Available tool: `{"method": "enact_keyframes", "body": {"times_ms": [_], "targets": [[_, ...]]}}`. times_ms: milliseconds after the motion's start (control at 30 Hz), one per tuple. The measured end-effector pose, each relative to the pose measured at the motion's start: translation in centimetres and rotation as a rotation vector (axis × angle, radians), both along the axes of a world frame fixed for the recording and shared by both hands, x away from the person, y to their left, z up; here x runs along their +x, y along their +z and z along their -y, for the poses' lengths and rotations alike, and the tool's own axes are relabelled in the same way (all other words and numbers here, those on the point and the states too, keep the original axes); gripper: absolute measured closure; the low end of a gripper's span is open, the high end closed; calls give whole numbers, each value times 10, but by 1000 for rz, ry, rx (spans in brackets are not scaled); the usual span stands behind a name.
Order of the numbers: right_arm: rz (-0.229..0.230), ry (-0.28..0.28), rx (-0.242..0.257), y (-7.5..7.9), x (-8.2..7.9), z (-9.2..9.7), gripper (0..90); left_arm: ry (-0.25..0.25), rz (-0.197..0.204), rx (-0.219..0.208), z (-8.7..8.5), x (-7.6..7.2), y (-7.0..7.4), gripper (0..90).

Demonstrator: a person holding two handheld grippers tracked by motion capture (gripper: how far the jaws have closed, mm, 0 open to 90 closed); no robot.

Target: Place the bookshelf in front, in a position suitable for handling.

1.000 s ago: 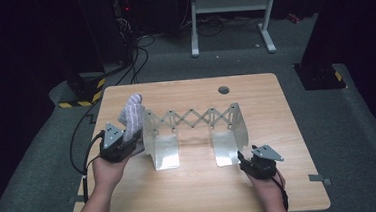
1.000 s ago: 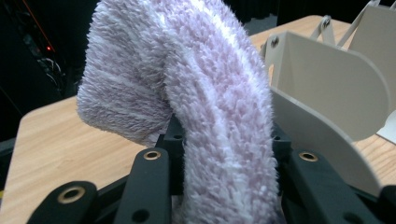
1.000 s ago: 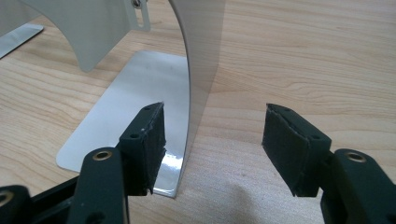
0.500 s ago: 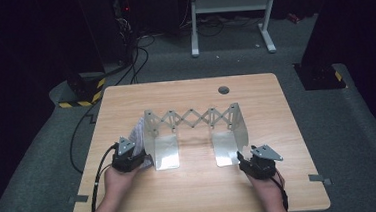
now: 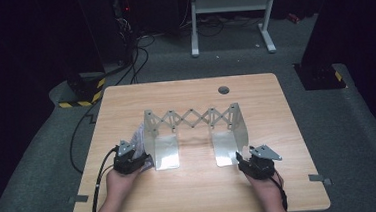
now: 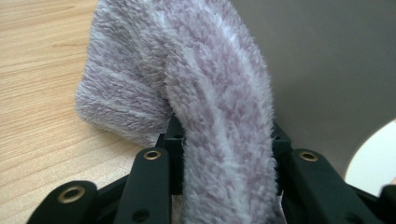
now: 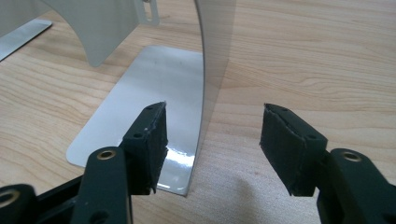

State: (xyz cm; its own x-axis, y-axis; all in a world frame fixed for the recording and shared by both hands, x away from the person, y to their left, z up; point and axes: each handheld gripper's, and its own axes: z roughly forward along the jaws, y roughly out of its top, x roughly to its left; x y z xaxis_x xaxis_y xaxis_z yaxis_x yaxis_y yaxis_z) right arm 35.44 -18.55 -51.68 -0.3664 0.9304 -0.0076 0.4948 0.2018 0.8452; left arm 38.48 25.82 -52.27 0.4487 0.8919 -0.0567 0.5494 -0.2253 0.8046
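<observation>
A fluffy pale-lilac sock (image 6: 205, 107) with faint white stripes stands bent over at the near left of the worktop (image 5: 286, 109), just outside the left upright plate of the metal expanding rack (image 5: 192, 120), which stands spread mid-worktop on two flat feet.

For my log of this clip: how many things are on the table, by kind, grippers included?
Grippers: 2, left and right
Fuzzy lilac cloth: 1, in the left gripper
Metal rack: 1
Total: 4
</observation>
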Motion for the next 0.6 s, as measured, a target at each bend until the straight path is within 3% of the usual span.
{"method": "enact_keyframes", "body": {"times_ms": [267,467,533,567,600], "targets": [[-1,2,-3,1,-1,-1,414,1,58,-22,0,2,19,636],[-3,-5,-4,0,-3,-2,414,-9,112,-11,-3,7,44,639],[-1,-3,-5,-1,-3,-2,414,-13,157,3,-2,4,62,639],[-1,-3,-5,-1,-3,-2,414,-13,157,3,-2,4,62,639],[-3,-2,-3,-1,-3,-2,414,-11,177,2,-1,2,71,639]]}}
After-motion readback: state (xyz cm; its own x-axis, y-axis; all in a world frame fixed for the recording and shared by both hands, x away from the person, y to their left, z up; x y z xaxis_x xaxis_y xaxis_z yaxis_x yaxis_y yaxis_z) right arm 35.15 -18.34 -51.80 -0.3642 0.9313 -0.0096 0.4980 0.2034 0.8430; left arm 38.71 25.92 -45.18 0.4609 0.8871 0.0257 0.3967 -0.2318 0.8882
